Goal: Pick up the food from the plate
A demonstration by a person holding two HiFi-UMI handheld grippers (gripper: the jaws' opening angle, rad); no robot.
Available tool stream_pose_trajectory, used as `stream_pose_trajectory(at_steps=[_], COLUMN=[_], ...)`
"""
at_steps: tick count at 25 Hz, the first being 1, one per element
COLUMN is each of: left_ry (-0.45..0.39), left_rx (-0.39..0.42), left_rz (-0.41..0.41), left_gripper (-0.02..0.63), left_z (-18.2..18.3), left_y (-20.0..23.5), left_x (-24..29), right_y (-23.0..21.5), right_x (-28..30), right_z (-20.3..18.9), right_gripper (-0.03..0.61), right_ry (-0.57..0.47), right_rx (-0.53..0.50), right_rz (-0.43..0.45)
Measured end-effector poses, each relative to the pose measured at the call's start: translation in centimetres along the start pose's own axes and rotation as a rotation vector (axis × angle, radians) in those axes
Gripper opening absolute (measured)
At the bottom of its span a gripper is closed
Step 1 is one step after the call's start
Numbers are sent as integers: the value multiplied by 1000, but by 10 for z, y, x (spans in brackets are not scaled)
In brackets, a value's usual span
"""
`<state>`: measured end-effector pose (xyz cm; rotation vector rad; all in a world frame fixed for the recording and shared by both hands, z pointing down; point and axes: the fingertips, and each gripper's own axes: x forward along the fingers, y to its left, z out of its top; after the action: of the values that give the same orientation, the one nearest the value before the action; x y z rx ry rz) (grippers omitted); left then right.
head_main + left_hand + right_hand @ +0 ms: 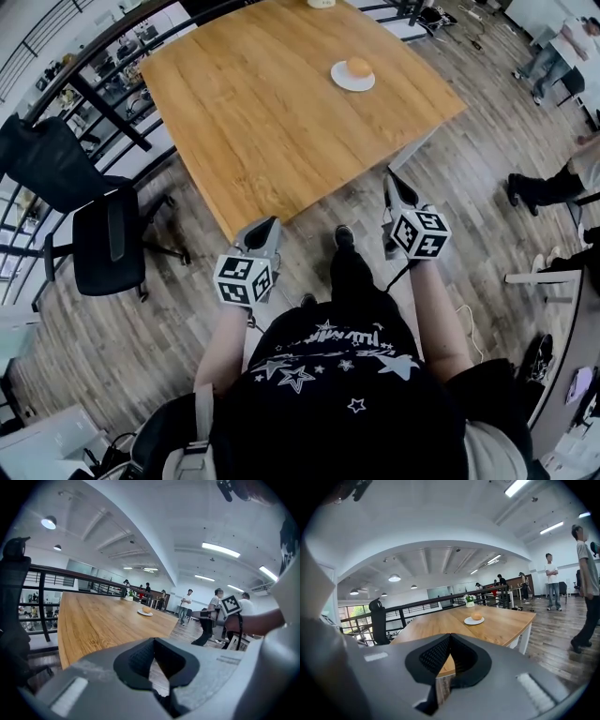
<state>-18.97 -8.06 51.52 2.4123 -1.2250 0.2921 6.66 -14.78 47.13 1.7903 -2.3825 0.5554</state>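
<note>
A round orange-brown bun (359,67) lies on a small white plate (349,82) toward the far right of the wooden table (272,112). Both grippers hang off the table's near corner, well short of the plate. My left gripper (272,225) is shut and empty, by the near corner. My right gripper (390,178) is shut and empty too, beside the table's right edge. In the left gripper view the bun (146,610) and plate (144,613) are small and far past the shut jaws. From the right gripper view, bun (476,616) and plate (474,620) sit beyond the closed tips.
A black office chair (108,239) stands left of the table by a dark railing (89,94). A small vase of flowers (469,601) is at the table's far edge. People (553,56) stand and sit on the wood floor to the right.
</note>
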Motion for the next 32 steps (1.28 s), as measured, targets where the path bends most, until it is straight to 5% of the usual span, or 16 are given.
stream_pose_trajectory(at_steps=[32], left_ry=[-24], left_rx=[0], left_rz=[152], left_gripper=[2], left_z=[130], left_y=[37], left_x=[234], right_y=[-169], right_x=[247], right_z=[113], right_gripper=[33], right_ry=[51], right_rx=[-17], right_rz=[151])
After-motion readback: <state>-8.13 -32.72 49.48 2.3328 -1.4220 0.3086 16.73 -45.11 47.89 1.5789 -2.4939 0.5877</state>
